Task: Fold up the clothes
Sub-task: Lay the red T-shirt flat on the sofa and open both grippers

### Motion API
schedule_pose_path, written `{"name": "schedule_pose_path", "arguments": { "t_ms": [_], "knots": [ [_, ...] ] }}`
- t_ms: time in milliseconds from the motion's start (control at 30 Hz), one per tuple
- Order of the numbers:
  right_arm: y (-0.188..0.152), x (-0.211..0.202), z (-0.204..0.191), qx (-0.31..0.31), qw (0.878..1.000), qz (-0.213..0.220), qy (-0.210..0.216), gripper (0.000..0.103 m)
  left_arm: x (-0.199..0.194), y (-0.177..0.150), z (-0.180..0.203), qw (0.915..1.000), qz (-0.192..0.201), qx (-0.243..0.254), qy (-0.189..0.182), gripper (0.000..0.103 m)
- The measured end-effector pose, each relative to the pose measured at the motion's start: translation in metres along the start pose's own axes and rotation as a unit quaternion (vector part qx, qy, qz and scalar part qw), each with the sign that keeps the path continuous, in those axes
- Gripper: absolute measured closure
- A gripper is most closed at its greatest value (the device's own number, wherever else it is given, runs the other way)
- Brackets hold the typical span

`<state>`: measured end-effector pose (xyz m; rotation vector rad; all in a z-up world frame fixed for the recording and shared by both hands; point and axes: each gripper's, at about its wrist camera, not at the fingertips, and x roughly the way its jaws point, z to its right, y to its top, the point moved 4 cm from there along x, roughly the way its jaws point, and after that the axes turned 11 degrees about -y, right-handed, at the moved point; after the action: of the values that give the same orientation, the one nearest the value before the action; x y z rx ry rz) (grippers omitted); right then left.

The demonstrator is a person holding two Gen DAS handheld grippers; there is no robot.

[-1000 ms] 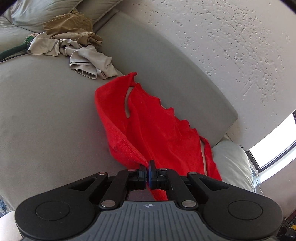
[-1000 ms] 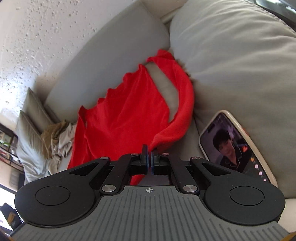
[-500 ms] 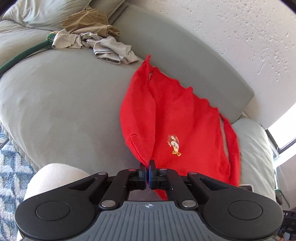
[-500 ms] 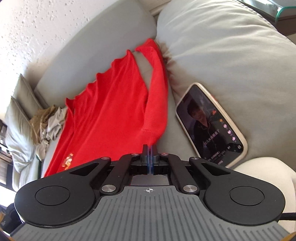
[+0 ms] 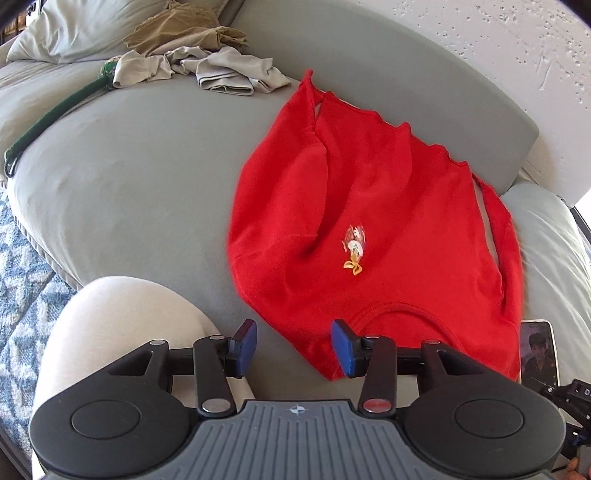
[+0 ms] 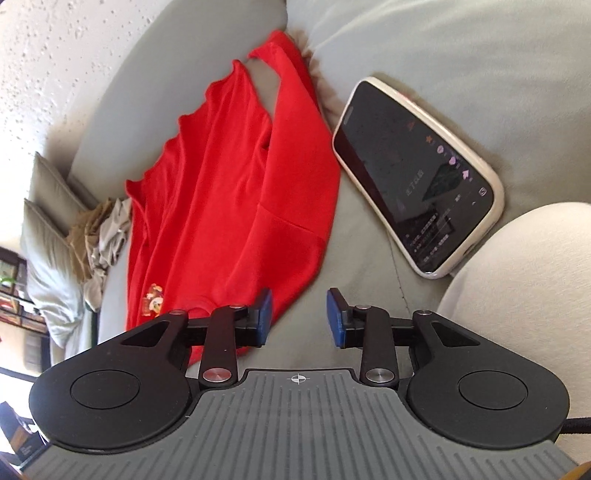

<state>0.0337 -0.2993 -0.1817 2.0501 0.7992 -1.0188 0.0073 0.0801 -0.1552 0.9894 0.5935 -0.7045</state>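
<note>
Left wrist: gripper [image 5: 293,347] wide, empty.

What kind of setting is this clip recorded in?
Most likely a home living room. A red shirt lies spread on a grey sofa with a pillow and a heap of unfolded clothes, a phone rests on a cushion, and a patterned rug covers the floor.

Left gripper [image 5: 293,345], right gripper [image 6: 299,317]: fingers apart.
</note>
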Motion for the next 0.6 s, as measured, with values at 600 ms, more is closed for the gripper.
{"name": "schedule_pose_path", "arguments": {
  "t_ms": [600],
  "knots": [
    [-0.005, 0.004, -0.016, -0.094, 0.987, 0.093, -0.087, 0.103, -0.004, 0.000, 0.021, 0.9974, -0.002, 0.052, -0.051, 0.062]
  ]
}}
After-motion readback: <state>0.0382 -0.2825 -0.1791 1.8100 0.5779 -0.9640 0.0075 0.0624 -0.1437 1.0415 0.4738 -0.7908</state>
